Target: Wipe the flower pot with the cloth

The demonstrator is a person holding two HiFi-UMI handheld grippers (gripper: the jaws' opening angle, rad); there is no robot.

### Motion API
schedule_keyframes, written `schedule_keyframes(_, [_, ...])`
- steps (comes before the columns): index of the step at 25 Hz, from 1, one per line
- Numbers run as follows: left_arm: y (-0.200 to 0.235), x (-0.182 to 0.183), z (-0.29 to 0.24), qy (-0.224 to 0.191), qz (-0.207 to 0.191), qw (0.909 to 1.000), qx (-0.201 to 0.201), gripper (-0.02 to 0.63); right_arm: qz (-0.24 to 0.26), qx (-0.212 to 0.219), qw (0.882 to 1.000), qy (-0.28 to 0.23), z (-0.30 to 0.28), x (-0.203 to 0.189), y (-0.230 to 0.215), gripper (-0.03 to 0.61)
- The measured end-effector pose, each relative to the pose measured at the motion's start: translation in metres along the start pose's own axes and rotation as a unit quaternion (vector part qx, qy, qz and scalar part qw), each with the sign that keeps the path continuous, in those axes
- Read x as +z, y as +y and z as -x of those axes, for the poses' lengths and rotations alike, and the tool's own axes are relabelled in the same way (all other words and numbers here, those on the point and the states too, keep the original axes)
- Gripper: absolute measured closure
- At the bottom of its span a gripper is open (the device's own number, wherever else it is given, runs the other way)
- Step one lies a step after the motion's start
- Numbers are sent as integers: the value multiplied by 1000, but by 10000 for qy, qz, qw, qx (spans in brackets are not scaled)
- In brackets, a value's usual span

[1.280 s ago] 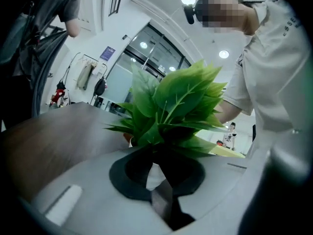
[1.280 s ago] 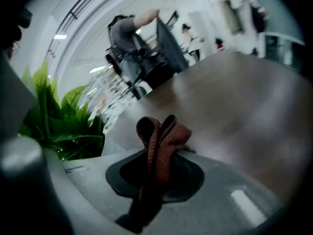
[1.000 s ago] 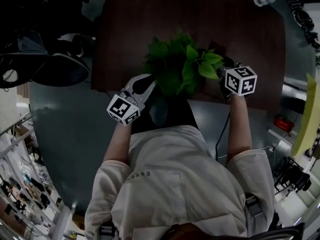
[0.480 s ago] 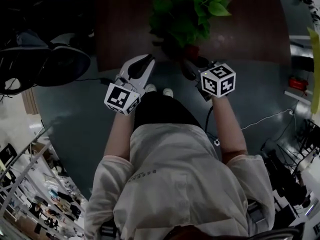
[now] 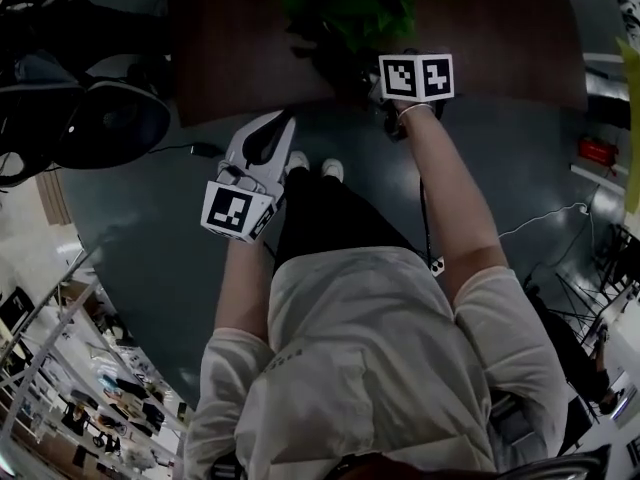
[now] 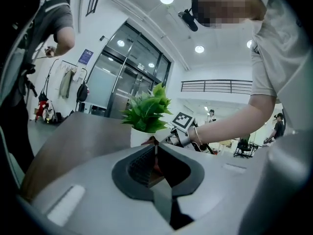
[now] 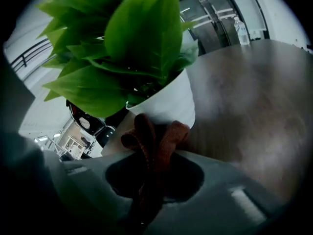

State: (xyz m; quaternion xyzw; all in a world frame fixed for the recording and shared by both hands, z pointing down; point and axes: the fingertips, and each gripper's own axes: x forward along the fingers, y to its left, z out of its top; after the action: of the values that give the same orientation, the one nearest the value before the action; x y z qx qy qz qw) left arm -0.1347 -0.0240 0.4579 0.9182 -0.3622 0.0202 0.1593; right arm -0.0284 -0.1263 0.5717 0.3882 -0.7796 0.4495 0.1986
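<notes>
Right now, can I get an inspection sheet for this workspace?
Surface: brown wooden table.
Job's things: white flower pot upright, with leafy plant; red-brown cloth at the pot's lower wall, contact unclear.
Clutter: bottle at the table's far edge.
Grippers: left gripper shut, empty; right gripper shut on the cloth.
Cables: white cable on the floor.
Surroundings: glass doors; a bystander.
</notes>
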Motion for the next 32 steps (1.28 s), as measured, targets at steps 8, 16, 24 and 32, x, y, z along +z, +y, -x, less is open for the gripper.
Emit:
schedule_keyframes(8, [22, 1, 25, -166, 265, 9983, 490, 580, -214, 377, 9974, -572, 4, 3, 40, 529])
schedule_keyframes(16, [46, 16, 26, 32, 213, 9996, -161, 580, -1385, 132, 9711, -1939, -20, 39, 59, 529])
schedule_keyframes(24, [60, 18, 27, 264, 196, 9959, -844, 580, -2665, -345, 9344, -2340, -23, 28, 22, 530])
schedule_keyframes(32, [114, 31, 41, 134, -394, 9969, -664, 578, -1393, -1294, 9464, -2612, -31, 46, 68, 529])
